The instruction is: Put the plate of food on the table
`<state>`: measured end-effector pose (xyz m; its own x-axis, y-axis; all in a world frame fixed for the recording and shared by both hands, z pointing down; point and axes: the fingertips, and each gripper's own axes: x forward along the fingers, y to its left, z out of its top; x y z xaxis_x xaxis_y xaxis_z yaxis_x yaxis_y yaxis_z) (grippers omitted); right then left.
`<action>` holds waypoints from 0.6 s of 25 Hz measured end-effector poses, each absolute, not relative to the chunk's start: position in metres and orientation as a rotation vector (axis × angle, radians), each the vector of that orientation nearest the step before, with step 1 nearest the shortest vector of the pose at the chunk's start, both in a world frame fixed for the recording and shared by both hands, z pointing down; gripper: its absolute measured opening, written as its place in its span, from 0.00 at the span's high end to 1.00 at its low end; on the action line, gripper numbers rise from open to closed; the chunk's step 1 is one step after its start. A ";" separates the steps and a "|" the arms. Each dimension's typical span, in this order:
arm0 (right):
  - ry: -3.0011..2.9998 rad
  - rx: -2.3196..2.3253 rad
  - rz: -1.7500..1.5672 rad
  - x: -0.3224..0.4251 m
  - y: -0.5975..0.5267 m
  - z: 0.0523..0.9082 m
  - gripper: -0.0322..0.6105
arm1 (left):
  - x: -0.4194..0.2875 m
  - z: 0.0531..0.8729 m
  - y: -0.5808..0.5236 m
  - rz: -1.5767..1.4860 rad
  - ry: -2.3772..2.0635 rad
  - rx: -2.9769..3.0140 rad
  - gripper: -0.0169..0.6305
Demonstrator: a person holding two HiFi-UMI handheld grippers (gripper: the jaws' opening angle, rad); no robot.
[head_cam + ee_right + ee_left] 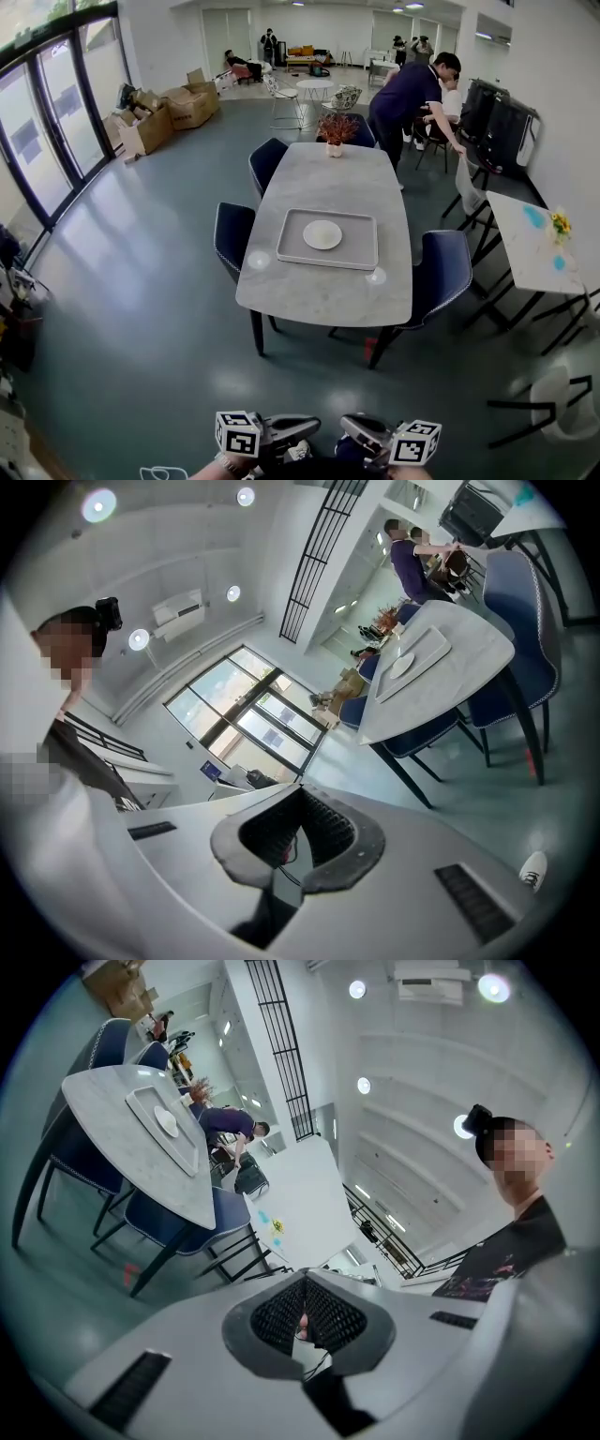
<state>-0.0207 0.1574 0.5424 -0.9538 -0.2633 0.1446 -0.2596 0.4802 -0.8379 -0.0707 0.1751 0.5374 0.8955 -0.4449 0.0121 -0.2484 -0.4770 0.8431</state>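
A white plate lies in a grey tray on the marble table, far ahead of me; I make out nothing on the plate. Both grippers hang low by my body at the bottom edge of the head view, well short of the table. The left gripper is shut with nothing between its jaws. The right gripper is likewise shut and empty. The left gripper view shows its closed tips and the plate far off. The right gripper view shows its closed tips and the distant plate.
Dark blue chairs stand around the table, and a vase of dried flowers sits at its far end. A person in a dark shirt bends over behind it. A white side table stands at the right, cardboard boxes at the left.
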 end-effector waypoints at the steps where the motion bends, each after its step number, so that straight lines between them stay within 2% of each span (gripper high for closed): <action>1: 2.687 -0.478 -1.530 -0.022 0.158 0.543 0.93 | -0.073 0.537 0.175 -0.259 -0.497 2.092 0.96; 15: 2.726 -0.448 -1.510 -0.043 0.171 0.535 0.93 | -0.097 0.529 0.191 -0.318 -0.524 2.107 0.96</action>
